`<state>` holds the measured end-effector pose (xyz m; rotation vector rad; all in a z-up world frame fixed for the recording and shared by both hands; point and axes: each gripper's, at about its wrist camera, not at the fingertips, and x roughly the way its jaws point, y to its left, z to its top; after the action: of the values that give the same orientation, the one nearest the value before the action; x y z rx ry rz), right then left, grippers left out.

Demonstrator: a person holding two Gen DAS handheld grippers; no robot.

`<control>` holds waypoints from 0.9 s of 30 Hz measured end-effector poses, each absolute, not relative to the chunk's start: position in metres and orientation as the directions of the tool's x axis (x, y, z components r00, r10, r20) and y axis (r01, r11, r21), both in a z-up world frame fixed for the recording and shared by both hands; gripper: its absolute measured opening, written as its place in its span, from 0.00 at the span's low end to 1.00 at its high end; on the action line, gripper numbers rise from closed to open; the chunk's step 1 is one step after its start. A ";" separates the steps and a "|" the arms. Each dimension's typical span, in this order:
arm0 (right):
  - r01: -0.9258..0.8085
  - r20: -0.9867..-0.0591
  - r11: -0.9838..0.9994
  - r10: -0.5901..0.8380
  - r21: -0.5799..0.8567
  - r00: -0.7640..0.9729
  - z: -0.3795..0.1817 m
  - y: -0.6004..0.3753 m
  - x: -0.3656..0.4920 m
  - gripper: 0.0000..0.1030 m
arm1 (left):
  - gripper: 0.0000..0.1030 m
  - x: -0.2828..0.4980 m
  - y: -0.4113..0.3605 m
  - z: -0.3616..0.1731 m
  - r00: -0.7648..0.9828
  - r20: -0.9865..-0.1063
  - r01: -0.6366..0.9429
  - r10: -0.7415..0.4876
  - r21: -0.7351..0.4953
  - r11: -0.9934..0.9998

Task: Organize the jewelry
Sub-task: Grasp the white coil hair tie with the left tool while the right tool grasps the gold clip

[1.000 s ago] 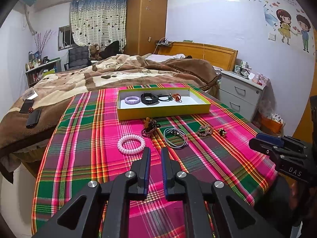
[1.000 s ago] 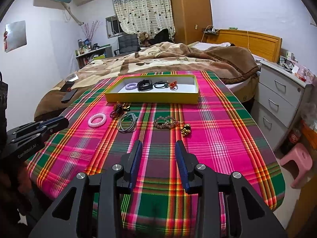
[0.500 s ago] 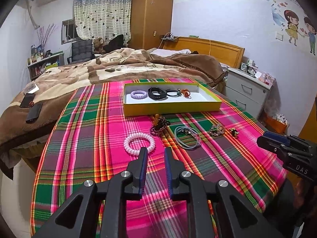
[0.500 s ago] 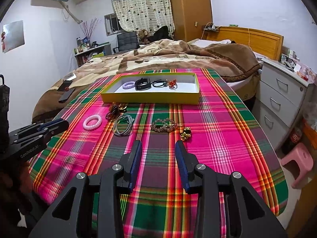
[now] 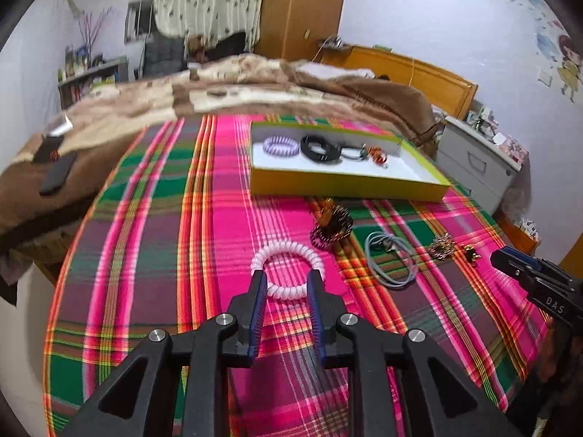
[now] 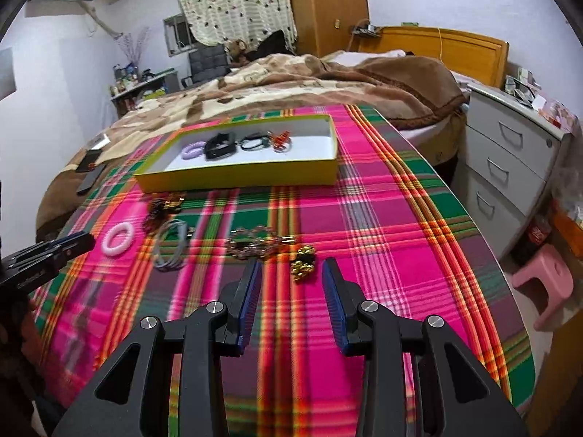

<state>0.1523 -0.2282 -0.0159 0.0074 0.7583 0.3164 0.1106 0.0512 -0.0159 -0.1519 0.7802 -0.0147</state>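
A yellow tray (image 5: 346,182) (image 6: 237,176) on the plaid table holds a purple coil tie (image 5: 280,144), a black band (image 5: 320,148) and small pieces. Loose on the cloth lie a white coil hair tie (image 5: 288,268) (image 6: 117,240), a dark beaded bracelet (image 5: 332,226), a grey cord loop (image 5: 390,262) (image 6: 171,247), a bead chain (image 6: 253,243) and a gold-black piece (image 6: 303,261). My left gripper (image 5: 286,277) is open, its fingers either side of the white tie's near edge. My right gripper (image 6: 291,269) is open just before the gold-black piece.
The plaid cloth (image 5: 164,255) covers a table against a bed with a brown blanket (image 6: 291,80). White drawers (image 6: 510,167) and a pink stool (image 6: 546,287) stand to the right. Phones (image 5: 54,167) lie on the blanket at left.
Both grippers moved forward and down toward the loose items. My left gripper opened wider and reached the white coil tie; my right gripper also opened wider and closed in on the gold-black piece.
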 end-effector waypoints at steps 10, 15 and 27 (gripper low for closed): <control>-0.258 -0.749 0.959 0.255 0.115 0.612 -0.035 -0.223 0.184 0.34 | 0.21 0.143 0.053 -0.030 0.637 -0.770 -0.093 -0.030 -0.115 0.989; -0.253 -0.764 0.963 0.234 0.095 0.602 -0.039 -0.221 0.189 0.34 | 0.21 0.152 0.052 -0.035 0.619 -0.785 -0.110 -0.001 -0.088 0.990; -0.246 -0.764 0.968 0.202 0.058 0.613 -0.038 -0.220 0.183 0.17 | 0.10 0.152 0.042 -0.035 0.620 -0.784 -0.076 0.024 -0.029 0.997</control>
<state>0.1831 -0.2196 -0.0376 -0.0541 0.8737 0.2580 0.1517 0.0420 -0.0353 -0.0612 0.9004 0.0577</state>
